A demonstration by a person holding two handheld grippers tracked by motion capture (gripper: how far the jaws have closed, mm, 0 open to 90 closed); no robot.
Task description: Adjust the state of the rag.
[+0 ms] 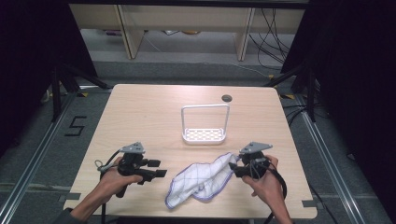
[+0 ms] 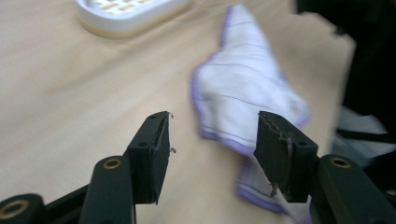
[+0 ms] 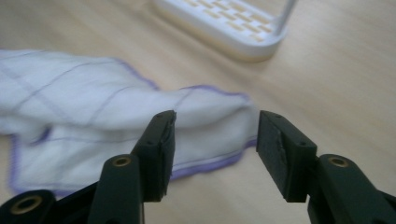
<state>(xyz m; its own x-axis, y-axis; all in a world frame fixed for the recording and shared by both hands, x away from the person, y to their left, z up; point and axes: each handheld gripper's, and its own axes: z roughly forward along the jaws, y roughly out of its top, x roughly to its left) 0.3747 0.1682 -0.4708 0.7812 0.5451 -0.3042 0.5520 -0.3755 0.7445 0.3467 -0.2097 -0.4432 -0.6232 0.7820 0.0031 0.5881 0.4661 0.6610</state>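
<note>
High view shows your white purple-edged cloth [image 1: 201, 179] lying crumpled on the tabletop [image 1: 140, 116] just in front of the white rack [image 1: 205, 123], light, limp and prone to sag, so with both jaws released, pinch a hemmed corner.

We take this for a lab or test room set up for recording. A plain light-wood table [image 1: 140, 121] with a cable hole [image 1: 227, 98] stands on grey carpet tiles, between metal floor rails [image 1: 32, 158]. Black curtains [image 1: 28, 56] close off both sides, with black stand legs [image 1: 70, 77] at their feet. A number 5 [image 1: 75, 126] is taped on the floor in black, with more tape marks at the table's corners. Loose cables [image 1: 271, 37] run across the floor behind, near pale wooden furniture legs [image 1: 128, 32].
</note>
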